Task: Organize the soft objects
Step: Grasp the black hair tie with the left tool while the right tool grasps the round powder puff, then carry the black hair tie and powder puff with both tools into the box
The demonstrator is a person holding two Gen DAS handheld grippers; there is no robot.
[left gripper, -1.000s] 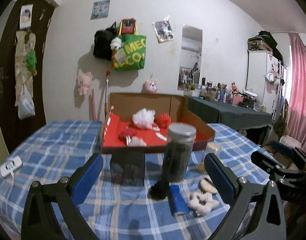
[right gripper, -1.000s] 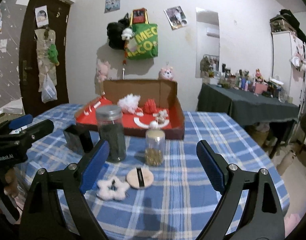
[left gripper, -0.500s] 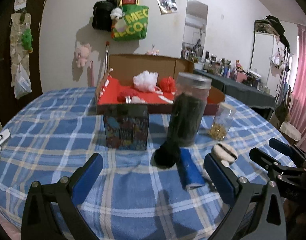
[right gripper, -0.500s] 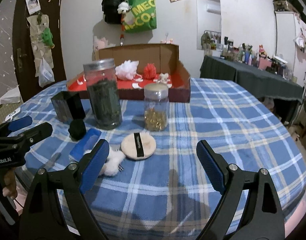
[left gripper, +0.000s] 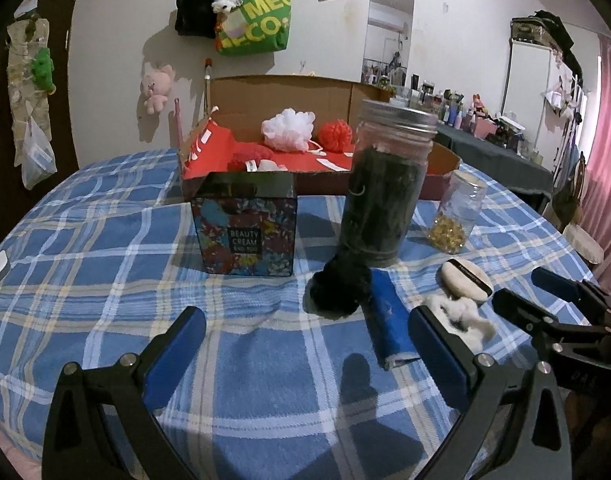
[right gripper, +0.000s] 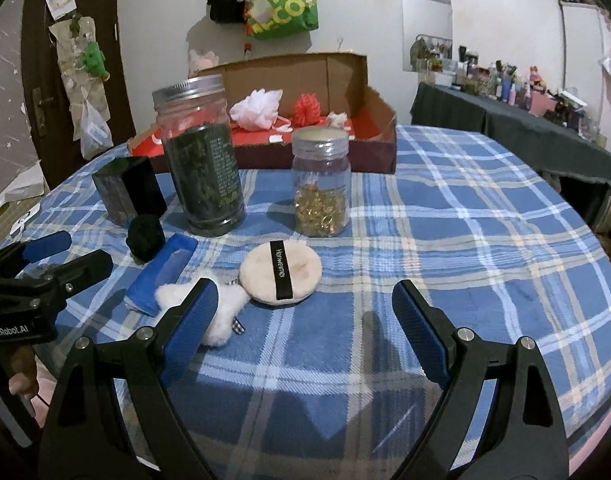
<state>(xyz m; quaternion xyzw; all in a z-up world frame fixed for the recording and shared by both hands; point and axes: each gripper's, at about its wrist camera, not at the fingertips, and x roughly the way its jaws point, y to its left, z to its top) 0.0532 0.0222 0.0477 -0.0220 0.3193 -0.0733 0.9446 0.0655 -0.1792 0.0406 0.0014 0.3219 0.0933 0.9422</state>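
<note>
Several soft items lie on the blue plaid table: a black pompom, a blue rolled cloth, a white fluffy star and a round beige powder puff. Behind stands a cardboard box with a red floor that holds a white pouf and a red pompom. My left gripper hangs open just in front of the black pompom and blue cloth. My right gripper is open in front of the puff, its left finger over the white star. Neither holds anything.
A tall jar of dark contents, a small jar with gold bits and a printed beauty cream box stand between the soft items and the cardboard box. A dark side table with bottles is at the right.
Both grippers have sunk and tipped down toward the table, so the soft items now sit close in front of the fingers. Jaws stayed wide; nothing was taken hold of.
</note>
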